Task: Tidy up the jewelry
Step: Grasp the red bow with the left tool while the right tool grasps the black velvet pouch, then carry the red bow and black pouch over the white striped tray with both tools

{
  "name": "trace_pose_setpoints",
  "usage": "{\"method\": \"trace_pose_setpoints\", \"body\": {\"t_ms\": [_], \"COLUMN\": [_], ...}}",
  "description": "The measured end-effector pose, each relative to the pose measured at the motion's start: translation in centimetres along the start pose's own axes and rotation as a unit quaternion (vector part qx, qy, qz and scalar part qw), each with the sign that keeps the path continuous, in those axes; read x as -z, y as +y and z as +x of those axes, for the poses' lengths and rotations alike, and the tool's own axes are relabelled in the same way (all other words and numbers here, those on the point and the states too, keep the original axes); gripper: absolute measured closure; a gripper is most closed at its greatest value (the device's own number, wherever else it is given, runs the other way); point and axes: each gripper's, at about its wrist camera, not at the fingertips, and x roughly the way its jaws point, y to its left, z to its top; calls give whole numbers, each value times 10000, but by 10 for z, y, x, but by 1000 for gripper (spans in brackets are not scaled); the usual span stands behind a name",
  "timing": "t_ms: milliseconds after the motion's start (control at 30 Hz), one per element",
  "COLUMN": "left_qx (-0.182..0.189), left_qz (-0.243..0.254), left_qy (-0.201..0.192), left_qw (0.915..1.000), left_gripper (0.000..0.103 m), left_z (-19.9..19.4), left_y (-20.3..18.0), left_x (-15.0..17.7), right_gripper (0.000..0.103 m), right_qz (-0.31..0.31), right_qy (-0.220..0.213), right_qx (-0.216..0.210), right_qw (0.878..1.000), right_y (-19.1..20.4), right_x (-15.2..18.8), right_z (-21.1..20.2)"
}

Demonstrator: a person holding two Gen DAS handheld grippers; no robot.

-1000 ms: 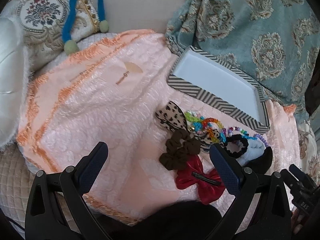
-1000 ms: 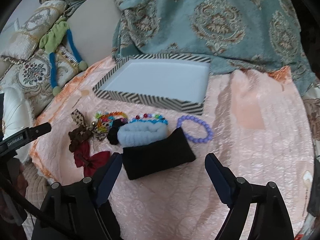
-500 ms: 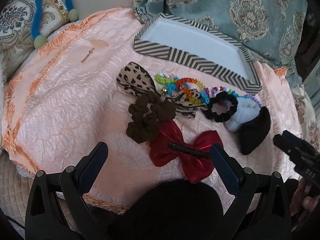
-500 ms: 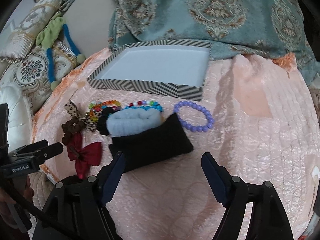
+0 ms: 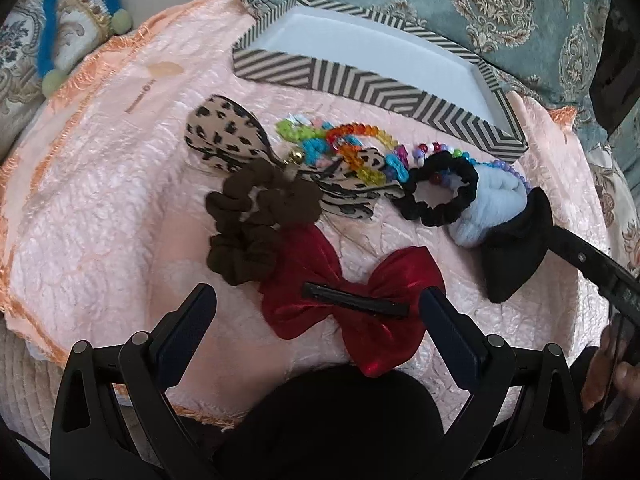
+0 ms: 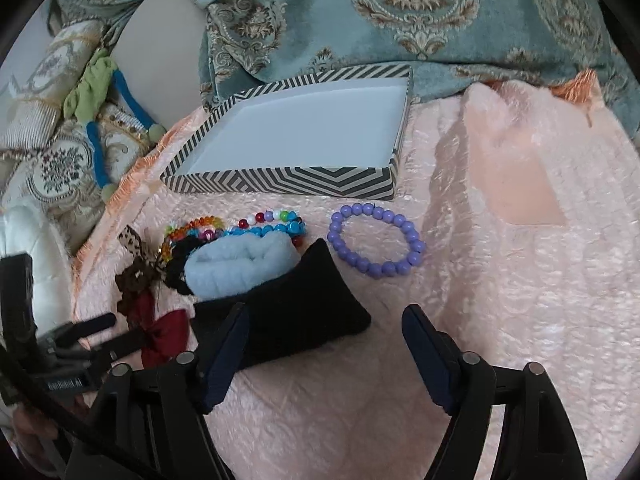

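A red bow (image 5: 360, 320) with a black clip lies between the fingers of my left gripper (image 5: 316, 300), whose jaws are closing but stand wide, pads off it. Beyond it lie a brown scrunchie (image 5: 256, 220), a leopard bow (image 5: 224, 136), coloured bead bracelets (image 5: 352, 144) and a black scrunchie (image 5: 440, 196). My right gripper (image 6: 326, 316) is closing around a black cushion (image 6: 304, 300); its left finger overlaps the cushion and its right finger stands apart. A light blue scrunchie (image 6: 240, 264) leans on the cushion. A purple bead bracelet (image 6: 376, 240) lies alone before the striped box (image 6: 280, 180).
Everything rests on a peach quilted cloth (image 6: 500, 280) with an orange fringe at its left edge. Teal patterned fabric (image 6: 400, 12) rises behind the box. Embroidered pillows (image 6: 60, 160) and a green and blue plush toy (image 6: 96, 92) lie at the left.
Both grippers have sunk towards the items. The left one now straddles the red bow. The right jaws have narrowed markedly around the black cushion.
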Motion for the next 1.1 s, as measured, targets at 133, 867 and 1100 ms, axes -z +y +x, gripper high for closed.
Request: {"method": "trace_pose_setpoints", "body": {"t_ms": [133,867,1100], "left_qx": [327,619,575], "left_qz": [-44,144,125], "left_qy": [144,-670,-605], "left_qw": [9994,9957,9964], "left_gripper": [33,66,66], "left_z": [11,-65,-62], "left_y": [0,3,0], "left_x": [1,14,14], "right_gripper": [81,54,63], "right_qz": [44,14,-338], "right_qy": [-32,-348,105], "right_qx": [-35,-9,-64], "right_qw": [10000,9994,9994], "right_y": [0,8,10], "right_x": [4,3,-4], "right_z": [5,-30,16]}}
